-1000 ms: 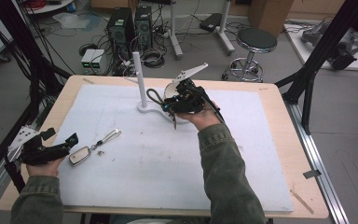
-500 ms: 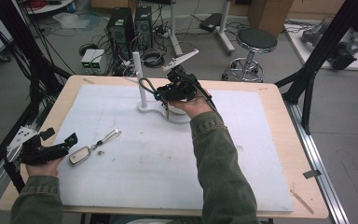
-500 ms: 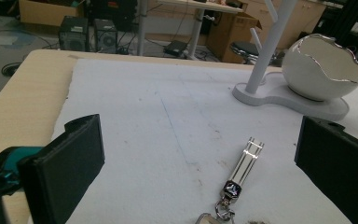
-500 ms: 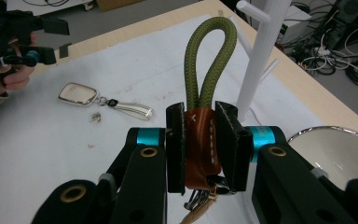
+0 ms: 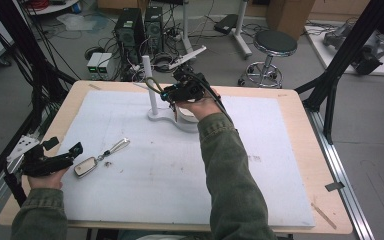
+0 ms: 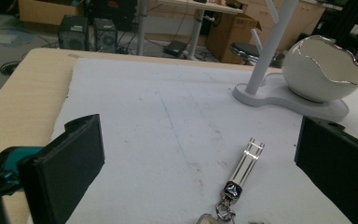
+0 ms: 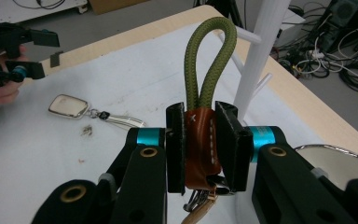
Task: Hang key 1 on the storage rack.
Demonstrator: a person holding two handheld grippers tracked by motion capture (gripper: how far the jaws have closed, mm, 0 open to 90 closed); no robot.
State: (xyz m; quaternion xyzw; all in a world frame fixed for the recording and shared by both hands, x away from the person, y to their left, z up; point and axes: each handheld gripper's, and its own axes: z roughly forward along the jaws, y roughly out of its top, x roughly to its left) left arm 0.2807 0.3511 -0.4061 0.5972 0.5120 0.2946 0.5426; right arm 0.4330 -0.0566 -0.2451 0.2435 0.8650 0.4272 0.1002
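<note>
— Beside the white stand (image 5: 152, 95), what is the right claw (image 5: 172, 95) doing?

— It is clamped on a brown leather tab (image 7: 200, 140), with an olive cord loop (image 7: 209, 60) rising from the tab next to the stand's post. The loop's top sits level with the post's side pegs; I cannot tell whether it touches one. Metal rings hang below the tab.

— And on the stand's base?

— A white bowl with a jagged silver rim (image 6: 319, 70) sits on it, just beside the post.

— Where is the left claw (image 5: 62, 152)?

— Well away from the stand, near the surface's (image 5: 290, 105) corner closest to the person. Its jaws are spread apart and hold nothing.

— Anything between them?

— A silver car key fob (image 5: 85, 166) with a short strap (image 6: 244, 163) lies flat on the white mat (image 5: 180, 175), the strap pointing toward the stand.
</note>
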